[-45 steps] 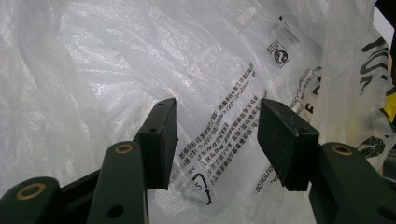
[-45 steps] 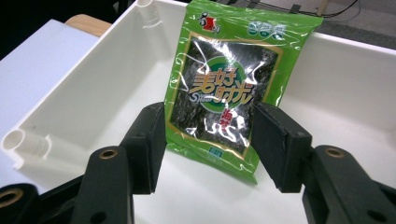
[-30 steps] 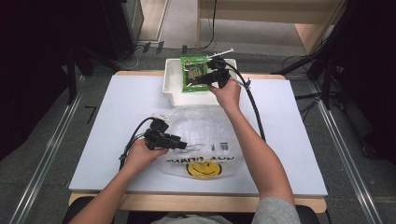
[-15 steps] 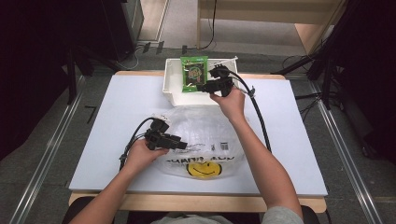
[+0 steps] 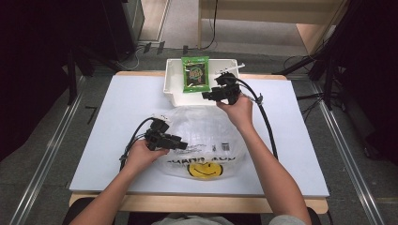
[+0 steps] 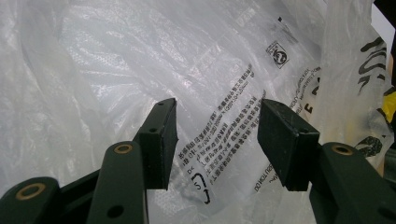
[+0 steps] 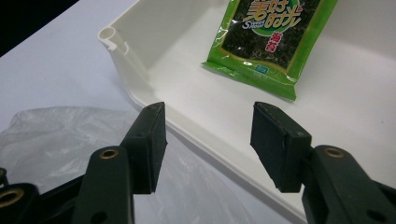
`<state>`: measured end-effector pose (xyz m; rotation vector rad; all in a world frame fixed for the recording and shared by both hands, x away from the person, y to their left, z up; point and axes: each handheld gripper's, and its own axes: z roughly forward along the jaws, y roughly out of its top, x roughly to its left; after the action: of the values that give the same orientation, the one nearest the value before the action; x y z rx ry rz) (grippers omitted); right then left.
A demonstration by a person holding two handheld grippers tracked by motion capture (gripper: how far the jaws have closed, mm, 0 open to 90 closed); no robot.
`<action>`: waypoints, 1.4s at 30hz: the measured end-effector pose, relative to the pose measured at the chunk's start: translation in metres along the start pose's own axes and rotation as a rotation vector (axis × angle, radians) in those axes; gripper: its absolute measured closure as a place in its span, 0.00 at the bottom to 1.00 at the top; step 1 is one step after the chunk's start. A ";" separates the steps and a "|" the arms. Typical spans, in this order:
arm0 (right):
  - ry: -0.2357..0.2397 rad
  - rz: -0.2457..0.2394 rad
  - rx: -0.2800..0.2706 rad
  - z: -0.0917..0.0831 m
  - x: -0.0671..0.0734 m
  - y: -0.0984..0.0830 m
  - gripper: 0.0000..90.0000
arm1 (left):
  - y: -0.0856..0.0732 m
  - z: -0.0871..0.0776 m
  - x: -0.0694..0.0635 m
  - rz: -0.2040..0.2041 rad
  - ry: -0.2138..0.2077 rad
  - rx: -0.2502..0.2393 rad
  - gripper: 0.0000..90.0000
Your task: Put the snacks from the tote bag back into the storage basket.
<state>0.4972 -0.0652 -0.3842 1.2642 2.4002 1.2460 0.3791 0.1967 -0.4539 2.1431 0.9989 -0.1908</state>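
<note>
Meanwhile, the left gripper (image 5: 180, 143) has stayed put on the clear plastic bag (image 5: 206, 126) near the worktop's (image 5: 117, 122) front edge, its jaws open with only bag film between them. The green snack packet (image 5: 195, 73) lies as before in the white tray (image 5: 170, 89) at the far edge. The right gripper (image 5: 206, 95) has drawn back from over the tray toward the bag, jaws open and empty above the tray's near rim.

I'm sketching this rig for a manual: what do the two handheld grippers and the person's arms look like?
The left gripper and right gripper are black, each with two flat rectangular jaws on arms with brass-coloured rivets. A thick black cable loops from each. The forearms are bare; a grey sleeve edge shows.
</note>
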 end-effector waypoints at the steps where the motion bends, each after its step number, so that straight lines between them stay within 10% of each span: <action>1: 0.001 -0.004 -0.002 -0.002 0.000 -0.001 0.52 | 0.000 0.000 0.000 0.001 0.001 -0.001 0.54; 42: 0.060 -0.060 0.032 -0.040 0.030 -0.074 0.52 | 0.002 -0.008 -0.001 0.006 0.002 -0.017 0.54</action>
<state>0.4133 -0.0892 -0.4060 1.1704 2.4896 1.2518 0.3787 0.2009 -0.4472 2.1309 0.9915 -0.1770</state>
